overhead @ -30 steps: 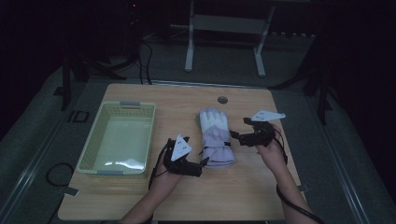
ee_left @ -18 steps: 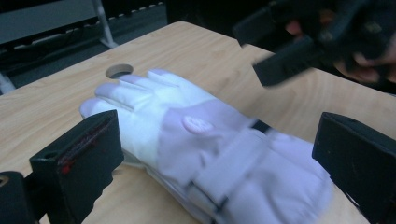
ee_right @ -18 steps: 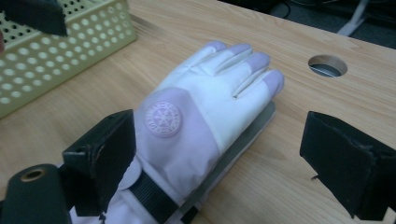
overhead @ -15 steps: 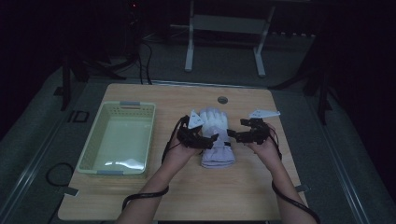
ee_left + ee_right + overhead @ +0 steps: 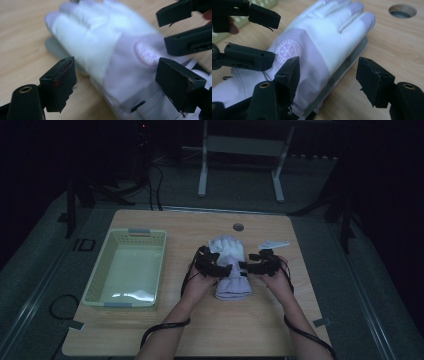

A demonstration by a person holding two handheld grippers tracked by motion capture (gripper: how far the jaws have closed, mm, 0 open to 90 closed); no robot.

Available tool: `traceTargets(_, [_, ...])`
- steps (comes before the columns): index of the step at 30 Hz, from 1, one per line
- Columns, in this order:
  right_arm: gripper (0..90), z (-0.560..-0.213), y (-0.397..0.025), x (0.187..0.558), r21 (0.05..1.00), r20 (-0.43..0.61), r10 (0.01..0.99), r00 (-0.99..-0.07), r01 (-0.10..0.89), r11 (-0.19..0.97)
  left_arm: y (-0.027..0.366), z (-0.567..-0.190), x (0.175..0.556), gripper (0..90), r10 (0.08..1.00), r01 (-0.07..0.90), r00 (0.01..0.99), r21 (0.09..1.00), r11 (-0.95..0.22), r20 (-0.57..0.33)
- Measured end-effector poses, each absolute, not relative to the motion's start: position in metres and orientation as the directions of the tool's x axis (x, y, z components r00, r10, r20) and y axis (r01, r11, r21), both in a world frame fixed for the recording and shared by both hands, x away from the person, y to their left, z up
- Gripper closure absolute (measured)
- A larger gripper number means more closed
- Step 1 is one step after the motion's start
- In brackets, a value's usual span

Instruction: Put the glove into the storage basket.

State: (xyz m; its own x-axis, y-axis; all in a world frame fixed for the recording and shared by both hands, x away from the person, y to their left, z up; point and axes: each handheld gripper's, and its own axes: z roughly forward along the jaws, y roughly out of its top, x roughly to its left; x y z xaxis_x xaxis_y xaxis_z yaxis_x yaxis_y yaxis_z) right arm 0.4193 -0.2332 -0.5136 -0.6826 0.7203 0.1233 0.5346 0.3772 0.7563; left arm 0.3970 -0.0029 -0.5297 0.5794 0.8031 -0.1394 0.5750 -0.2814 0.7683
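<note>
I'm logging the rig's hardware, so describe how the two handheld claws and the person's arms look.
Both claws are black. The left claw has two blocky, squared jaw pads, one with small red specks, and a brass-coloured eyelet near its base. The right claw has matching blocky pads with frayed edges and eyelets on both arms. In the high view a black cable trails from each along the forearms, which are bare, with no sleeves visible.
</note>
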Motion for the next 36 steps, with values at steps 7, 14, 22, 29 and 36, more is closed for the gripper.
traceTargets(7, [39.7, -0.537, -0.224, 0.422, 0.69, 0.135, 0.727, -0.673, 0.591, 0.419, 0.002, -0.552, 0.403, 15.6, 0.807, 0.666, 0.548, 0.699, -0.26, -0.221])
traceTargets(14, [44.7, -0.545, -0.222, 0.428, 0.64, 0.19, 0.731, -0.656, 0.647, 0.414, 0.005, -0.563, 0.413, 13.0, 0.782, 0.71, 0.544, 0.663, -0.237, -0.304])
traceTargets(22, [67.7, -0.545, -0.221, 0.431, 0.606, 0.257, 0.71, -0.656, 0.682, 0.41, 0.011, -0.565, 0.419, 42.3, 0.683, 0.73, 0.592, 0.643, -0.231, -0.427])
traceTargets(29, [80.7, -0.536, -0.213, 0.42, 0.639, 0.158, 0.74, -0.654, 0.639, 0.428, 0.009, -0.555, 0.414, 65.6, 0.677, 0.719, 0.605, 0.654, -0.237, -0.42])
traceTargets(36, [81.3, -0.52, -0.213, 0.41, 0.666, 0.131, 0.74, -0.66, 0.612, 0.427, 0.011, -0.537, 0.407, 70.5, 0.662, 0.703, 0.627, 0.666, -0.251, -0.412])
